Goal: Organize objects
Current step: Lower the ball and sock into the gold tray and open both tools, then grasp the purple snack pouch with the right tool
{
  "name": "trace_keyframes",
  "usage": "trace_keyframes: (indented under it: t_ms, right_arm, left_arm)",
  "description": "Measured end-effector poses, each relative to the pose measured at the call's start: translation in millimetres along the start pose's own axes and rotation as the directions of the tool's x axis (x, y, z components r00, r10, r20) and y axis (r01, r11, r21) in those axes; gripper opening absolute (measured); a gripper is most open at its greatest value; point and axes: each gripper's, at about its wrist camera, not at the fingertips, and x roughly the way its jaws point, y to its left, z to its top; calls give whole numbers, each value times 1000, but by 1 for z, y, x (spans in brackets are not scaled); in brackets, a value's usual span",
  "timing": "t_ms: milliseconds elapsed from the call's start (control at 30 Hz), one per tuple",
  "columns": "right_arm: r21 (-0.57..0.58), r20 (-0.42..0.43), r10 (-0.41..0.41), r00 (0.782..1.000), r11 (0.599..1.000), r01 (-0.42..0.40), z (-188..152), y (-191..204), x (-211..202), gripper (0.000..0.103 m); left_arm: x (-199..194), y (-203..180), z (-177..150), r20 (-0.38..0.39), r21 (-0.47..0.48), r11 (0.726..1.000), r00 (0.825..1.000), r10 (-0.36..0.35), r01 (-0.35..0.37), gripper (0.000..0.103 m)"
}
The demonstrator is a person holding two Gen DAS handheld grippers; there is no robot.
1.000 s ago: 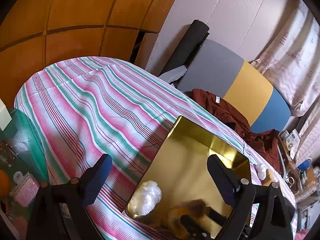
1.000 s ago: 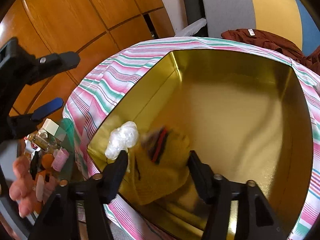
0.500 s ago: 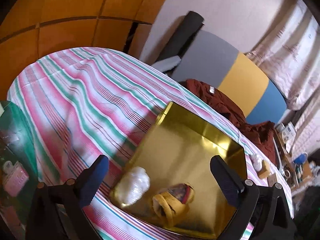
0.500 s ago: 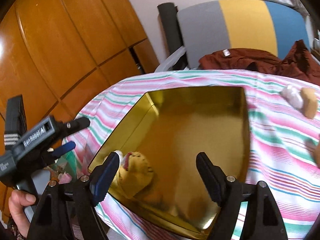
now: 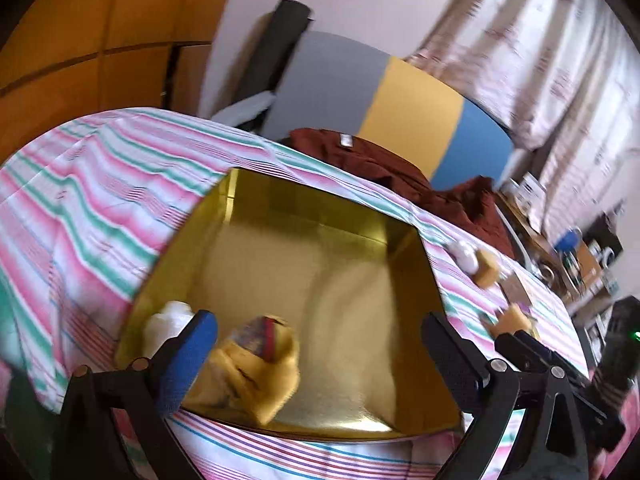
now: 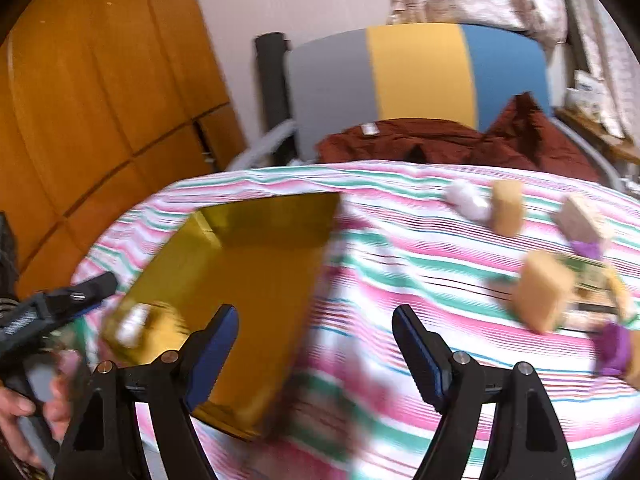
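A gold tray (image 5: 320, 272) lies on the striped cloth (image 5: 100, 208). In its near left corner rest a yellow cloth toy (image 5: 256, 364) and a white plastic wad (image 5: 168, 320). My left gripper (image 5: 316, 336) hangs open and wide over the tray's near edge, holding nothing. My right gripper (image 6: 316, 316) is also open and empty, above the cloth just right of the tray (image 6: 260, 264). To its right lie loose items: a white wad (image 6: 466, 200), tan blocks (image 6: 544, 292), a pale block (image 6: 584, 220) and purple pieces (image 6: 614, 348).
A grey, yellow and blue chair back (image 6: 416, 72) with a dark red garment (image 6: 440, 140) stands behind the table. Wooden panelling (image 6: 100, 100) fills the left. A cluttered shelf (image 5: 580, 252) sits at the far right. A hand (image 6: 24, 412) holds the left gripper's handle.
The right gripper let go of the yellow toy in the tray, pulled back and swung right toward the loose items. The left gripper also swung right, and its jaws spread a little wider.
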Motion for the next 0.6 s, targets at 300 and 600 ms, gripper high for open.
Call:
trace_keyframes:
  t_ms: [300,600]
  right_arm:
    - [213,-6,-239,971,948,234,-34,-120,-34,77]
    - [275,-22,-407,913,876,397,-36,-203,-36,63]
  left_arm:
    - [10,-39,-23,-63,87,992,994,-91,96,103]
    - [12,-82,-41,-123,135,973,977,-172,189,103]
